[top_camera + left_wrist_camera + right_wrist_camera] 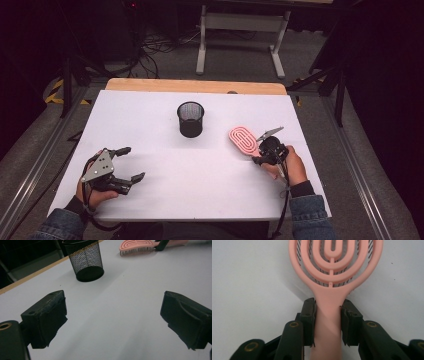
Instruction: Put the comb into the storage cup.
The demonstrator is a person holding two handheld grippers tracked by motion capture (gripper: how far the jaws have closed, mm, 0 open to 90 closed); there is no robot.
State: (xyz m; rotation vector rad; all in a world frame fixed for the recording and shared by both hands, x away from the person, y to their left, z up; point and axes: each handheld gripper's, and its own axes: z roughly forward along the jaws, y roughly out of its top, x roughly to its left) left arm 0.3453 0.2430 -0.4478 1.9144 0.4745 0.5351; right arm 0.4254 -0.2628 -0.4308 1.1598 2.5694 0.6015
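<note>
The right tongs (328,315) are pinching the handle of the pink hairbrush (243,139), lying on the white table (200,175) right of the black mesh cup (190,119). The left tongs (128,163) are resting spread wide, gripping nothing.

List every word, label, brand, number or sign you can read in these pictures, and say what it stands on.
None can be read.
Pink hairbrush, held in the right gripper: no lettering on its back or handle.
Black mesh cup: no label on it.
Left gripper, with its grey plate: no marking.
White table top: blank.
Yellow and black stripes on the floor are a pattern, not text.
</note>
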